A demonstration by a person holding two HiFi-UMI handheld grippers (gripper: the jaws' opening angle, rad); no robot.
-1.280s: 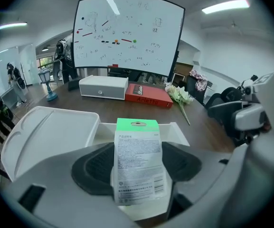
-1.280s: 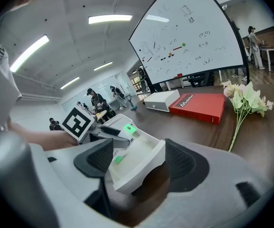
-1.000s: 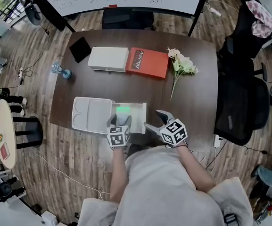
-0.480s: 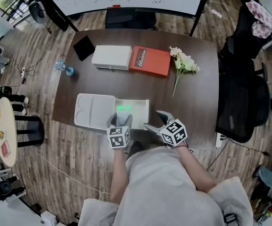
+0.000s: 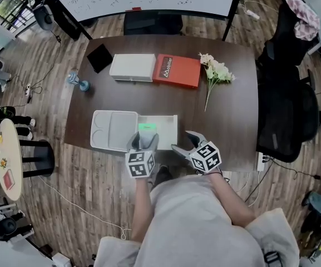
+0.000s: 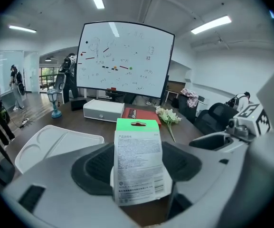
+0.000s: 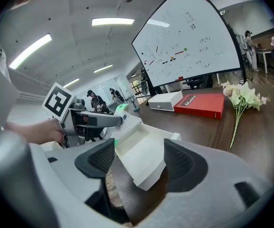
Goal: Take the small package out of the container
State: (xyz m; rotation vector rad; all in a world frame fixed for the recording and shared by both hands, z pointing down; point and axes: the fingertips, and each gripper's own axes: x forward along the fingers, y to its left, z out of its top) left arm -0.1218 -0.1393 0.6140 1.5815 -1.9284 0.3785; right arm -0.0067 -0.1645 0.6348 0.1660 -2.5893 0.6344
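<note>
With your left tool clamped on the small package, lift straight clear of the container; right tool at its 4 o'clock, jaws apart, just narrowed, pressing on nothing.

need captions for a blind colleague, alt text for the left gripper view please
The left gripper grips a small package with a green top, standing upright between its pads above a dark table. Behind lie a white tray, a white box, a red box and flowers, with a whiteboard at the back.
</note>
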